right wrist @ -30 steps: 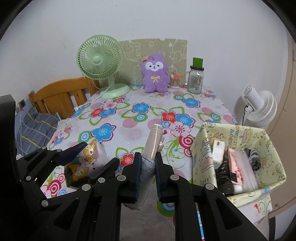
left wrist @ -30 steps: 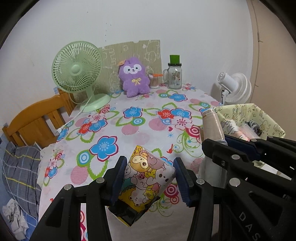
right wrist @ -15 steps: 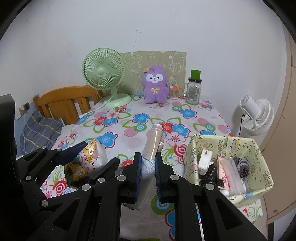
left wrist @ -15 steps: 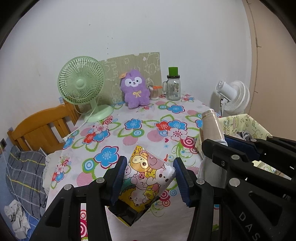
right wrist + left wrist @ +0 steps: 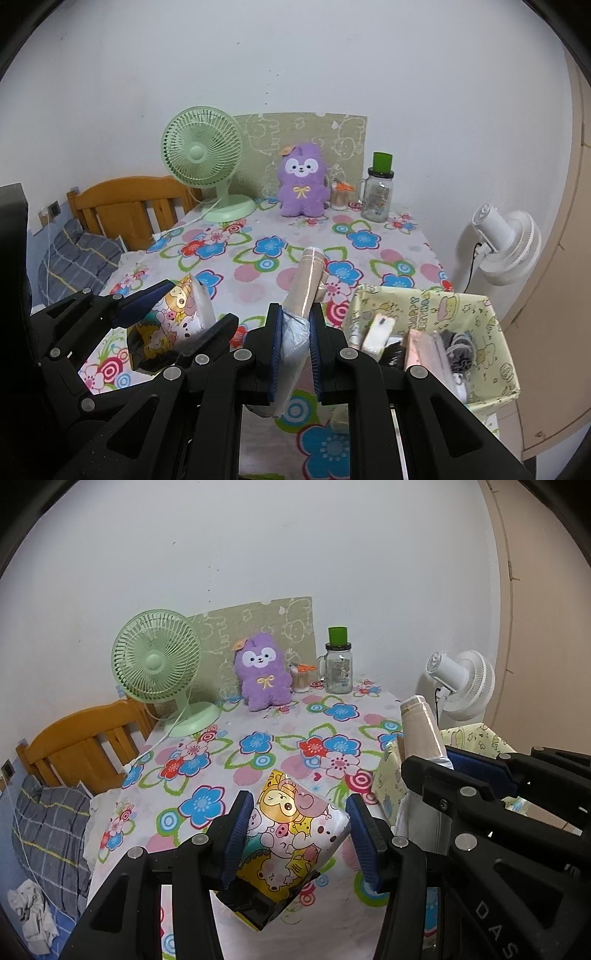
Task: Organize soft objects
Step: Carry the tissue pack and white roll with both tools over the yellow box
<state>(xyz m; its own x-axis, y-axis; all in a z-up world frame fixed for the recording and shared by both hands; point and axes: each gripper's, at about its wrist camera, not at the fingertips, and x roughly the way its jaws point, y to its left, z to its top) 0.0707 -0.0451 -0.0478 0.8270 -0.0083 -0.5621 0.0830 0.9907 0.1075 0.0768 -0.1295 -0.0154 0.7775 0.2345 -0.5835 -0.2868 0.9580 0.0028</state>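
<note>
Both items are lifted above the floral tablecloth (image 5: 258,746). The left gripper (image 5: 295,840) is clamped on a soft packet printed with cartoon animals (image 5: 291,834). The right gripper (image 5: 295,349) squeezes a beige roll in clear plastic wrap (image 5: 304,288). I judge this the carrying step; next, each should go over the yellow paper-lined box (image 5: 495,325) at the right and be released, 1 at a time.

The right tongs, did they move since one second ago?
Yes. The right tongs pulled back and up: the purple plush looks smaller and farther.
</note>
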